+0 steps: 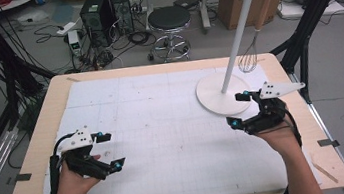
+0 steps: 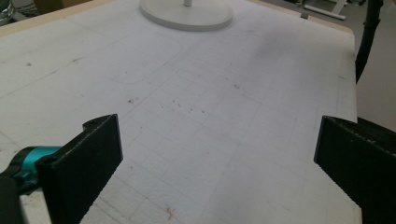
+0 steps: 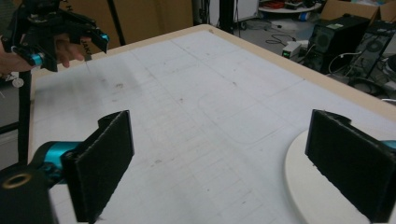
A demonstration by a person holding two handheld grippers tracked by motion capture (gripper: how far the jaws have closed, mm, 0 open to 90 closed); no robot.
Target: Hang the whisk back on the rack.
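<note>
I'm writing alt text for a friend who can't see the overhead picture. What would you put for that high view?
A person's two hands rest on a white gridded mat over a wooden table, each holding a black gripper with jaws open and empty: the left gripper at lower left, the right gripper beside the round base of a white stand, from which a whisk hangs.

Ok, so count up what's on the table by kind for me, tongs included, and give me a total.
Tongs: 2, the left tongs and the right tongs, both open and empty
Rack stand: 1, white, round base with a pole
Whisk: 1, hanging from the stand's top
White mat: 1
Total: 5
</note>
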